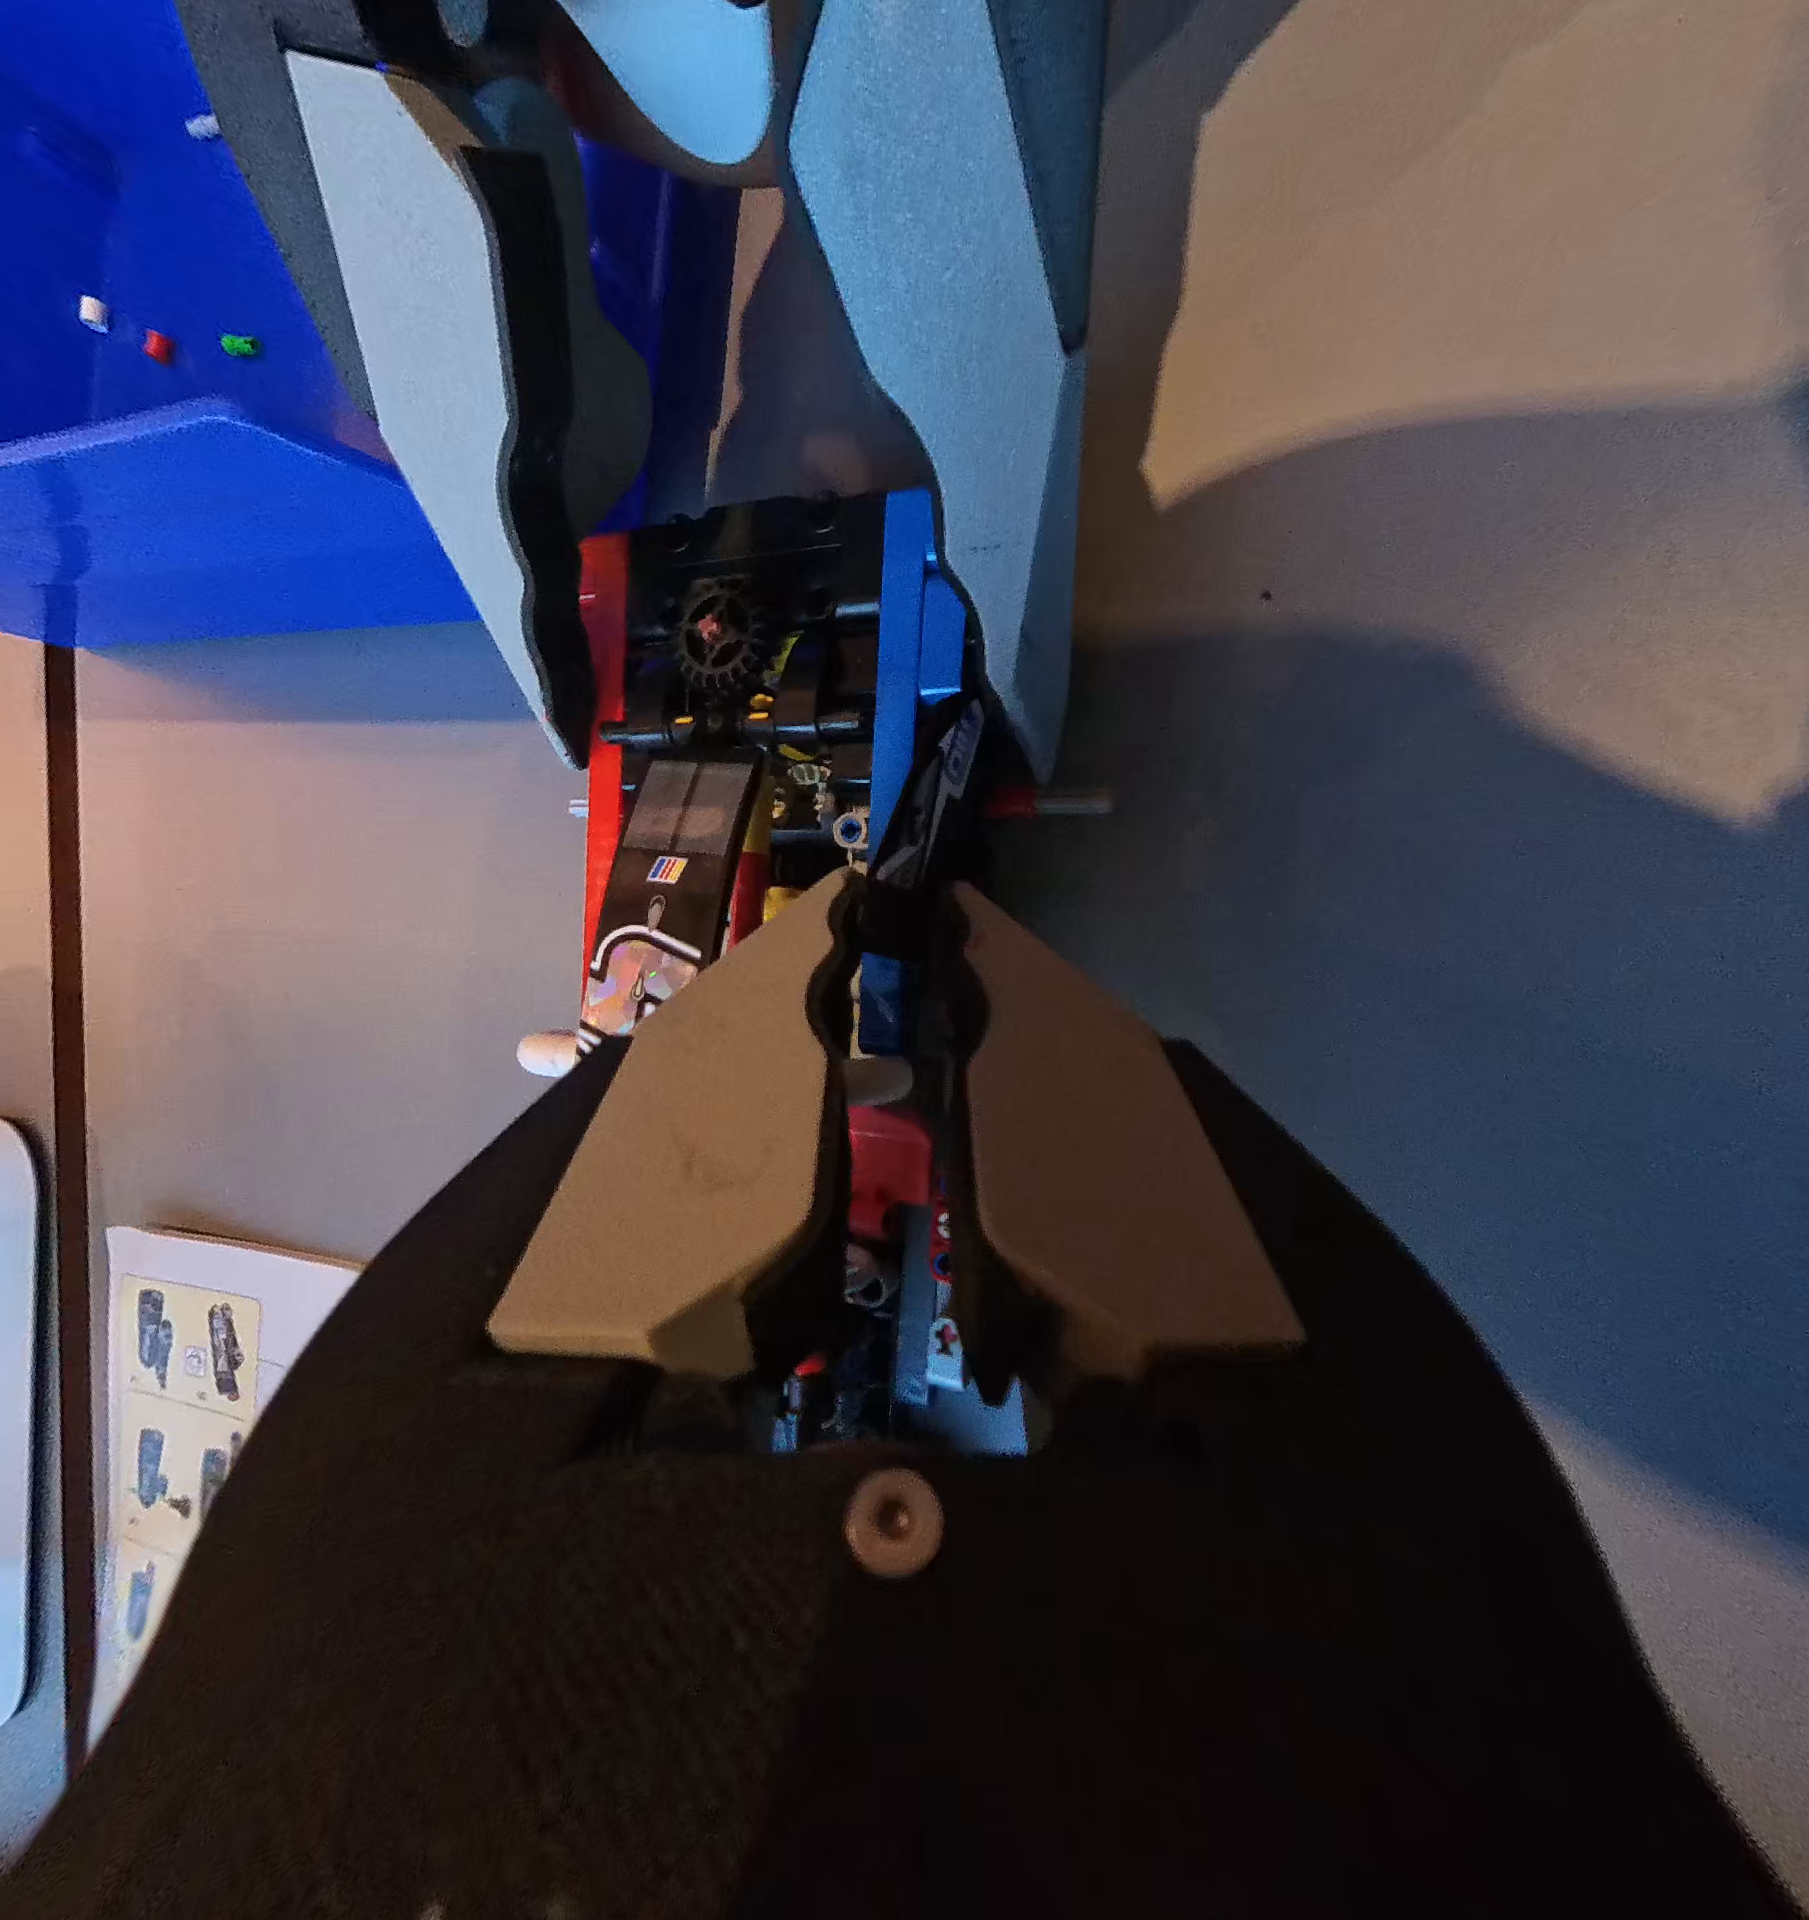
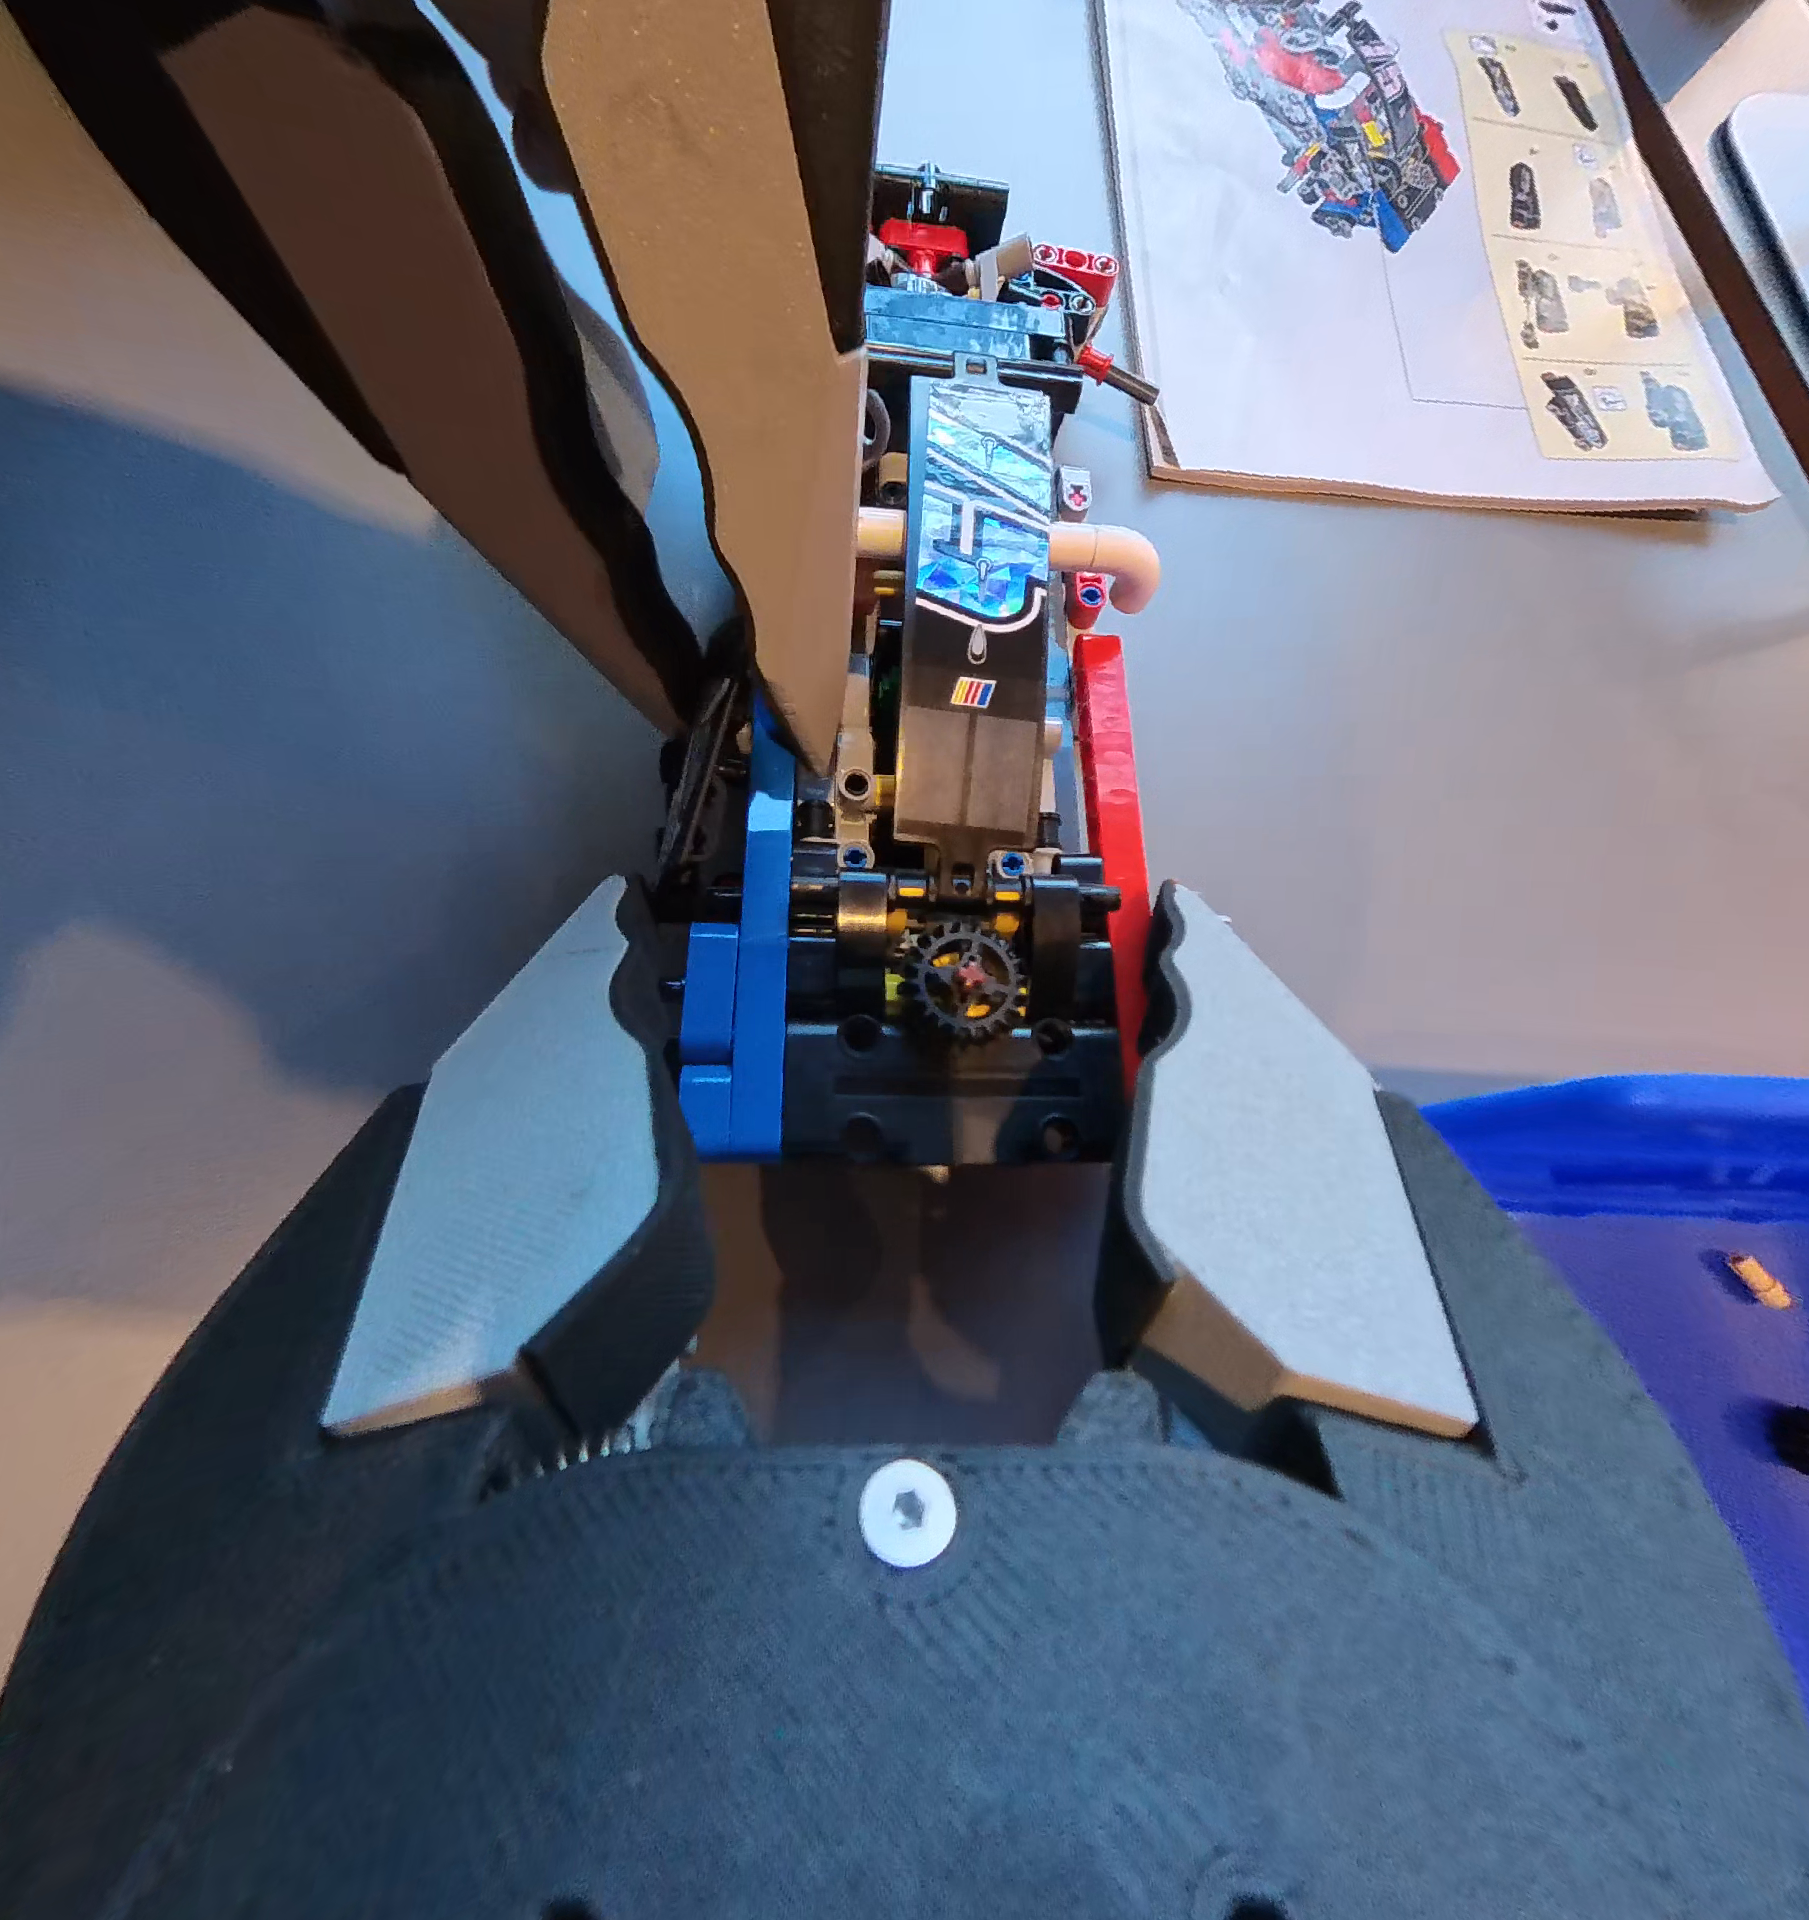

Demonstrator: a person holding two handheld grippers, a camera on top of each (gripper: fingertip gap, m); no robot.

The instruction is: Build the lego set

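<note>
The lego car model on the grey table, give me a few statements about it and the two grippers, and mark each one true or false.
1. The grey-fingered right gripper straddles the gear end of the partly built black, blue and red lego car model. True.
2. The tan-fingered left gripper is wide open, away from the model. False: its fingers are closed on a blue and black part at the model's side.
3. A paper instruction booklet lies open on the table beside the model. True.
4. The blue plastic bin is stacked on top of the model. False: it sits beside it, holding small loose pieces.
5. The small black gear wheel faces the right gripper. True.
</note>
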